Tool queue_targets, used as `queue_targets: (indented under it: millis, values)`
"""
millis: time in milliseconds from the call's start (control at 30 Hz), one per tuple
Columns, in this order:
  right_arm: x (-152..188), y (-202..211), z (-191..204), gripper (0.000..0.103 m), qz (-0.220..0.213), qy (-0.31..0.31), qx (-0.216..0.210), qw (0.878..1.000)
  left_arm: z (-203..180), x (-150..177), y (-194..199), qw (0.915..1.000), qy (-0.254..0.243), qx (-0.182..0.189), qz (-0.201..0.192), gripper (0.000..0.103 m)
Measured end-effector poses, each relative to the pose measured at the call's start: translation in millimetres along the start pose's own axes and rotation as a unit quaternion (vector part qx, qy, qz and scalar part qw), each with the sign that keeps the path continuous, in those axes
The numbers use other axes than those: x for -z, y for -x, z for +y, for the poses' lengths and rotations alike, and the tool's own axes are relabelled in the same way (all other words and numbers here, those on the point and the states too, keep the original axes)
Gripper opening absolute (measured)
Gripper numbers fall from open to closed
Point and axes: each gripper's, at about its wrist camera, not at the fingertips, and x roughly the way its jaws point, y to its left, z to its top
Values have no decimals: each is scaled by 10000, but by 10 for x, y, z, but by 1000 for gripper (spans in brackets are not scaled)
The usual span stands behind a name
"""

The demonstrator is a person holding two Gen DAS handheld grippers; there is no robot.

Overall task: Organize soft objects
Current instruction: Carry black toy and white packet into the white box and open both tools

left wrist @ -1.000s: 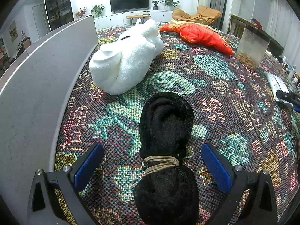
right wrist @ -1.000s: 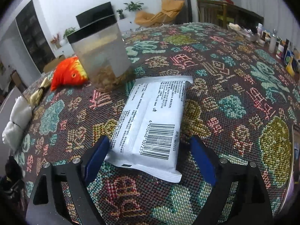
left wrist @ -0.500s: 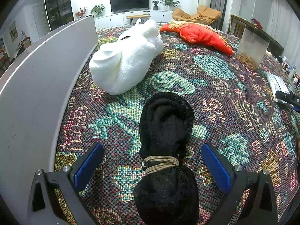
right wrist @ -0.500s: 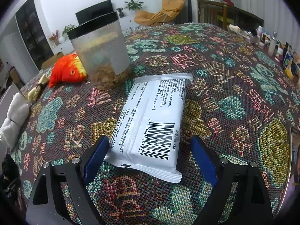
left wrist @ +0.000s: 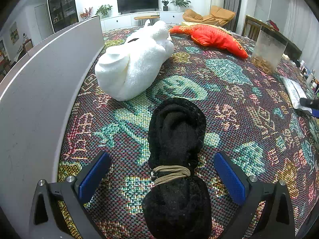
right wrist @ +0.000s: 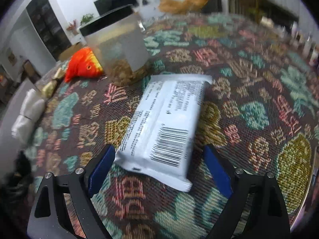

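A black rolled towel (left wrist: 176, 149) tied with a tan cord lies on the patterned tablecloth between the fingers of my open left gripper (left wrist: 161, 177), which does not touch it. A white rolled towel (left wrist: 135, 67) lies beyond it near the grey wall, and a red plush fish (left wrist: 211, 37) lies at the back. My right gripper (right wrist: 159, 169) is open around the near end of a white soft packet with a barcode (right wrist: 167, 123). The fish (right wrist: 81, 65) and the white towel (right wrist: 28, 113) show at the left in the right wrist view.
A grey panel (left wrist: 39, 83) walls the left side of the table. A clear lidded jar with brown contents (right wrist: 119, 47) stands behind the packet, also in the left wrist view (left wrist: 269, 51). Small bottles (right wrist: 307, 45) line the far right edge.
The right gripper has moved, blurring its view: the packet now sits slightly higher and further right between its fingers. The left gripper and the black towel have not moved.
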Motion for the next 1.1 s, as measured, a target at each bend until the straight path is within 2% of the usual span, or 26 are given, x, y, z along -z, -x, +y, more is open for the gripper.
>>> queue_targets:
  millis: [33,133,200,300,367,400,433,500,533,600,733,767,867,933,1033,1100]
  values:
    - [-56,38,-79,91,132,-346,-37,9993,-3,-1,0,10000,-3,-4,2,103]
    - [-182,75,-24,91,284,-631,-100,9976,-8,-6,-1,10000,-3,-23,25,103]
    - [-232,10,137,91,428,-389,53,9983,-24,-14,17,9998,-2,-74,179,103]
    - [-273,-280,398,89,1024,361,734,9914,-63,-15,58,9985,-32,-130,535,103]
    - [-349,-299,430,85,803,759,1172,9869,-100,-7,92,9979,-136,-139,620,103]
    - [-412,-295,414,66,693,849,1271,9858,-117,-8,101,9977,-199,-154,628,99]
    - [-528,-290,359,66,534,868,1543,9828,-130,-10,102,9976,-251,-141,630,94]
    - [-697,-306,274,65,316,845,1567,9835,-137,-17,109,9976,-228,80,655,74]
    - [-781,-330,235,65,247,833,1512,9847,-146,-47,114,9977,-201,83,645,68]
    - [-900,-371,207,64,85,903,1545,9838,-150,-108,112,9980,-253,21,579,33]
    - [-1097,-236,266,63,-348,1030,1597,9812,-6,-256,147,9948,285,765,614,29]
    - [-1132,-138,292,63,-505,1055,1571,9806,27,-297,219,9927,435,1000,518,29]
    - [-1176,205,452,62,-953,1208,1444,9775,84,-410,449,9877,679,1384,247,29]
    - [-1158,478,673,62,-1201,1380,1251,9751,160,-486,636,9836,839,1598,64,29]
    - [-1071,810,1195,58,-1399,1860,912,9682,413,-557,970,9810,1004,1641,-234,30]
    - [-952,1007,1635,26,-1497,2176,611,9625,679,-587,1184,9808,1145,1527,-393,30]
